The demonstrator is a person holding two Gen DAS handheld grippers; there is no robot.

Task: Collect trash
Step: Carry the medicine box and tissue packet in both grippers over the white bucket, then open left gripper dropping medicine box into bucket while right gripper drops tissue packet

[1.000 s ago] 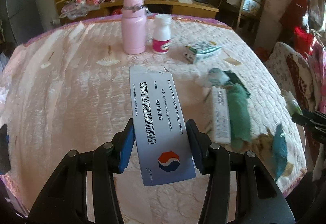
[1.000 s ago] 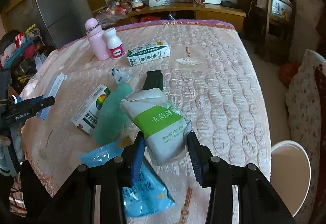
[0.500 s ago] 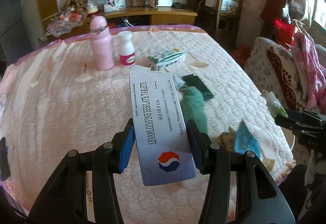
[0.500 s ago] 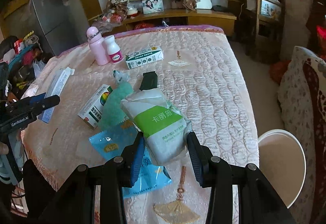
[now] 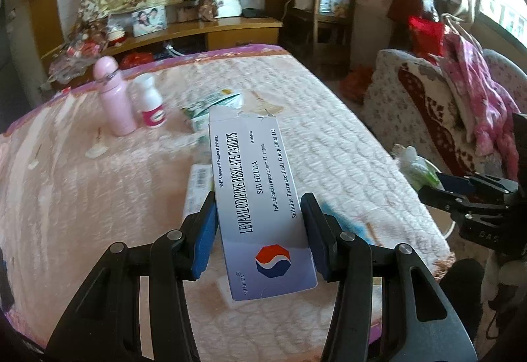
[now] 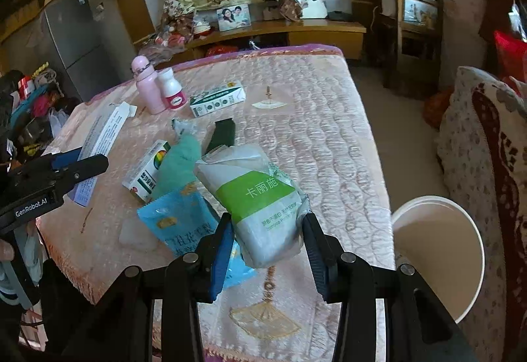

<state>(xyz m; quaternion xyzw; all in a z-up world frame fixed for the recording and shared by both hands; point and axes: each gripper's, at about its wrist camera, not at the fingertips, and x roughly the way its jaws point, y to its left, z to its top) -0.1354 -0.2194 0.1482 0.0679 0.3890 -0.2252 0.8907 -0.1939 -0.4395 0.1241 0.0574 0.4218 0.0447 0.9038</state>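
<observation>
Left gripper [image 5: 260,230] level over the bed, clamping a torn-topped pill box [image 5: 258,197], right gripper [image 6: 266,250] pinching a crumpled tissue pack [image 6: 257,200], bin [image 6: 438,250] at 3 o'clock

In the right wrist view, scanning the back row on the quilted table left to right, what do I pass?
Pink capped bottle → small white bottle with a pink label → green-and-white carton lying flat → pale fan-shaped ornament on the quilt.
</observation>
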